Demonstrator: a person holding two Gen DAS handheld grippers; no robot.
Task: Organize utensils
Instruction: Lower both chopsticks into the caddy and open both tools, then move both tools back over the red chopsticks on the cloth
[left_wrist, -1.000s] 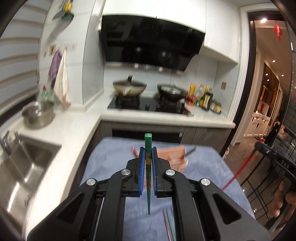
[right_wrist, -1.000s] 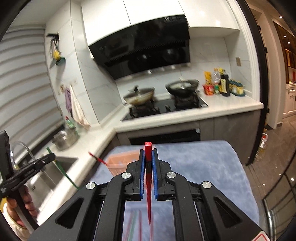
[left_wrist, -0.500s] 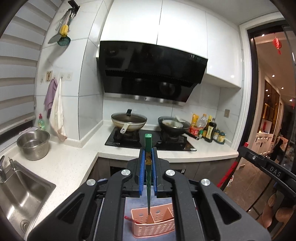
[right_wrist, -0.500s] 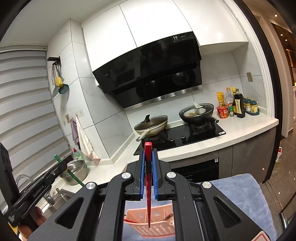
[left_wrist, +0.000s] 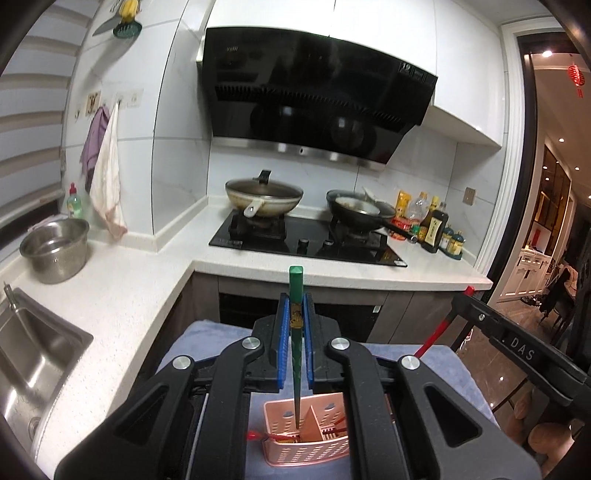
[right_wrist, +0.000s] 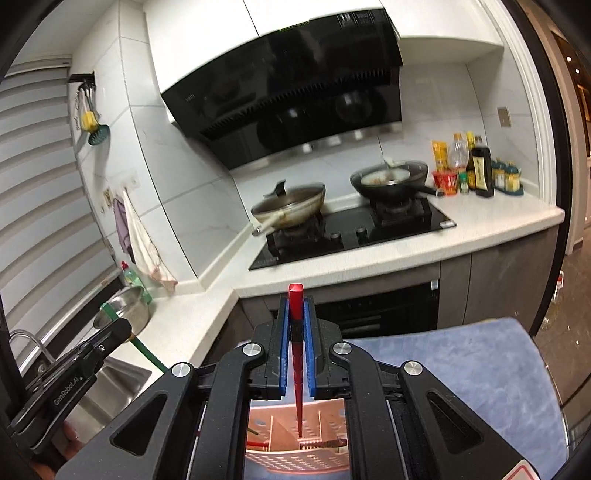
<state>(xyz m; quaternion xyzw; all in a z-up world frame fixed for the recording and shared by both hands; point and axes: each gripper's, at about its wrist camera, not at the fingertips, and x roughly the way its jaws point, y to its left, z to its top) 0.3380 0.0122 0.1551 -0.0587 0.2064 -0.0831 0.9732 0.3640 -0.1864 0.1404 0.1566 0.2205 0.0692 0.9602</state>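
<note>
Left wrist view: the left tool (left_wrist: 294, 345) is clamped on a green chopstick (left_wrist: 295, 328), tip over the pink basket (left_wrist: 306, 448) on the blue-clothed surface (left_wrist: 192, 343). The right tool (right_wrist: 295, 349) grips a red chopstick (right_wrist: 296, 354) likewise. Keep both upright, centre each tip in one compartment, then release.

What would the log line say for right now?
left gripper: shut on green chopstick | right gripper: shut on red chopstick | both tips over pink basket
</note>
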